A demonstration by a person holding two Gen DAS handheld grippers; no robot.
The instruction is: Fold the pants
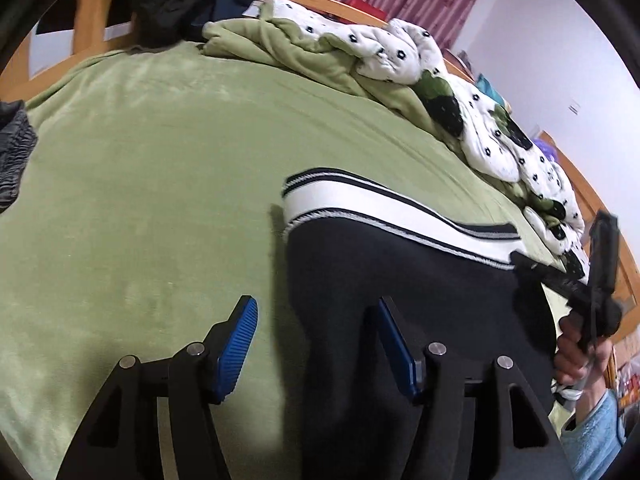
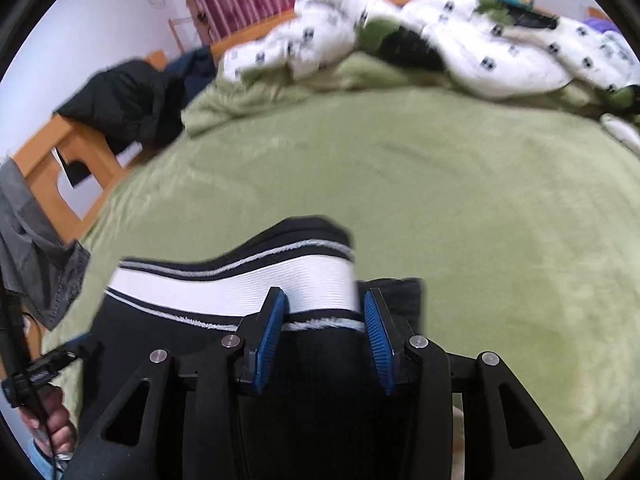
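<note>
Black pants (image 1: 360,272) with a white, black-striped waistband (image 1: 360,200) lie flat on the green blanket (image 1: 140,180). My left gripper (image 1: 316,304) stands open over the pants' left edge, one blue pad above the blanket and the other above black cloth. In the right wrist view, my right gripper (image 2: 322,296) hovers at the right end of the waistband (image 2: 224,288). Its jaws stand apart with the band's end between them, and the pads do not visibly press it. A hand (image 1: 576,352) holds the right gripper at the frame's right edge.
A crumpled white duvet (image 1: 400,52) with black dots is heaped along the far side of the bed. A dark jacket (image 2: 124,100) hangs over the wooden bed frame (image 2: 60,160). A grey garment (image 2: 36,248) lies at the left. Red curtain behind.
</note>
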